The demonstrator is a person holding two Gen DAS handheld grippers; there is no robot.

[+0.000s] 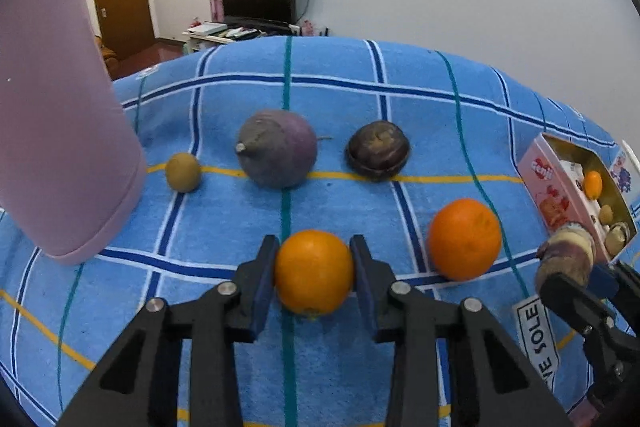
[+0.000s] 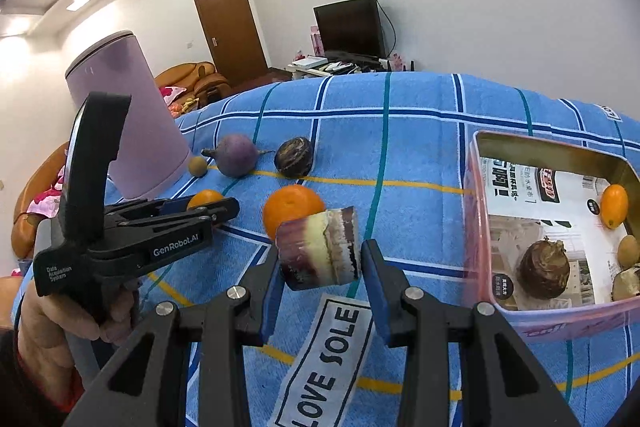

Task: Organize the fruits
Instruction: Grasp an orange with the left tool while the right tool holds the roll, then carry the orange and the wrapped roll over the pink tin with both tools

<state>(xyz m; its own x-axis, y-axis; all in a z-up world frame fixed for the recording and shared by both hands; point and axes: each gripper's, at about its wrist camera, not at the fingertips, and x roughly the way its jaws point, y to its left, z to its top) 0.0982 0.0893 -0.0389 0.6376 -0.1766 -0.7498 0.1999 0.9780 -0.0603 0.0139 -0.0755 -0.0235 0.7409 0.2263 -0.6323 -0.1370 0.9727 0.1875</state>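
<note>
Meanwhile, the left gripper [image 1: 314,273] pinches an orange [image 1: 314,271] between its fingers just above the blue checked cloth [image 1: 340,107], while the right gripper [image 2: 320,269] clamps a purple-and-cream stalk piece [image 2: 318,247] beside the pink box [image 2: 480,227].

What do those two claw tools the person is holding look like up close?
Both are matte black plastic. The left gripper and right gripper have blue finger pads, silver pivot bolts and triangular cut-outs. The left one's body carries white lettering, "GenRobot.AI" and "Data Acquisition System", above a bare hand.
</note>
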